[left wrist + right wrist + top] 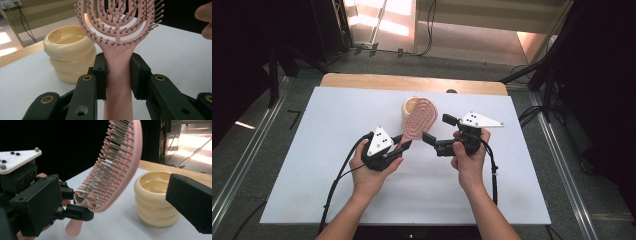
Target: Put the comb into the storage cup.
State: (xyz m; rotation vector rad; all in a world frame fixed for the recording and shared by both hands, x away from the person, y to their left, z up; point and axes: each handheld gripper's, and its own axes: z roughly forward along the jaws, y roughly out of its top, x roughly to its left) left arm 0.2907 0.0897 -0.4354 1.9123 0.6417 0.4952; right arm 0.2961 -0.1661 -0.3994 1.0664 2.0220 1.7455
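A pink hairbrush (419, 120) is held off the table by its handle, with my left gripper (404, 145) shut on it. In the left gripper view both jaws of the left gripper (117, 75) clamp the handle, and the brush head (117, 22) rises above them. Just behind the brush stands a cream ribbed cup (410, 104), also in the left gripper view (68, 53). My right gripper (438, 130) is open, just right of the brush head. In the right gripper view, the right gripper (112, 205) has its jaws wide on either side of the bristled brush (125, 157) and the cup (155, 197).
A white sheet (312, 165) covers the table, with a wooden edge (362, 80) at the far side. Cables (337, 185) trail from both grippers toward the near edge. Dark stands and floor cables surround the table.
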